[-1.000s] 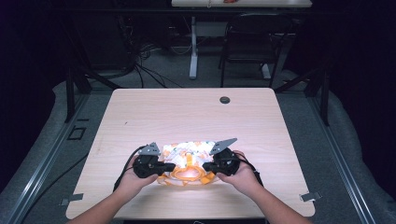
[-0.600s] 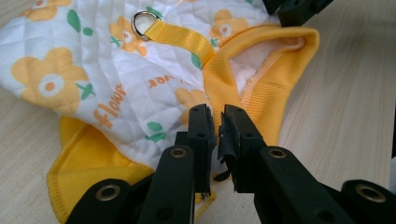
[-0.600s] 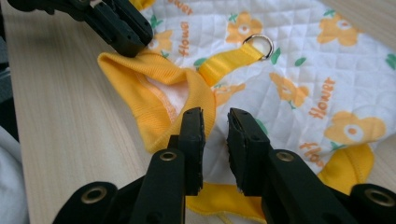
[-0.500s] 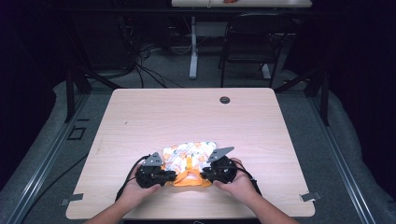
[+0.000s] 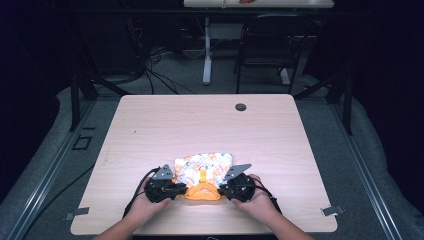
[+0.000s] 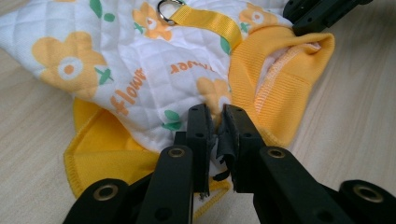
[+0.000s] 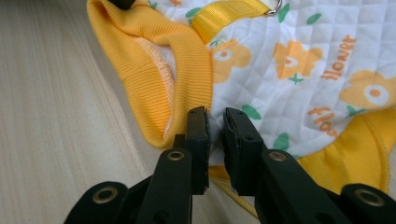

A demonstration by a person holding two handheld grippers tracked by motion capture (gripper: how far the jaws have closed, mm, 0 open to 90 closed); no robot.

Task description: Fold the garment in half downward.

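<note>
A small quilted white garment [image 5: 205, 167] with orange flowers lies flat near the table's front edge. It has an orange ribbed collar [image 6: 275, 88] and a yellow strap [image 6: 205, 21] ending in a metal ring [image 6: 169, 7]. My left gripper [image 5: 181, 191] is shut on the garment's near edge beside the collar, with fabric pinched between its jaws [image 6: 215, 114]. My right gripper [image 5: 221, 190] is shut on the same edge on the collar's other side [image 7: 215, 116]. The collar [image 7: 159, 60] lies between the two grippers, its opening facing the person.
The wooden table [image 5: 200, 125] carries a dark round grommet [image 5: 240, 107] at its far side. A black chair [image 5: 270, 45] and floor cables stand beyond the far edge. The person's hands come in over the near edge.
Both grippers have drawn slightly toward the near edge of the table, bringing the garment with them. Their grip on it looks unchanged.
</note>
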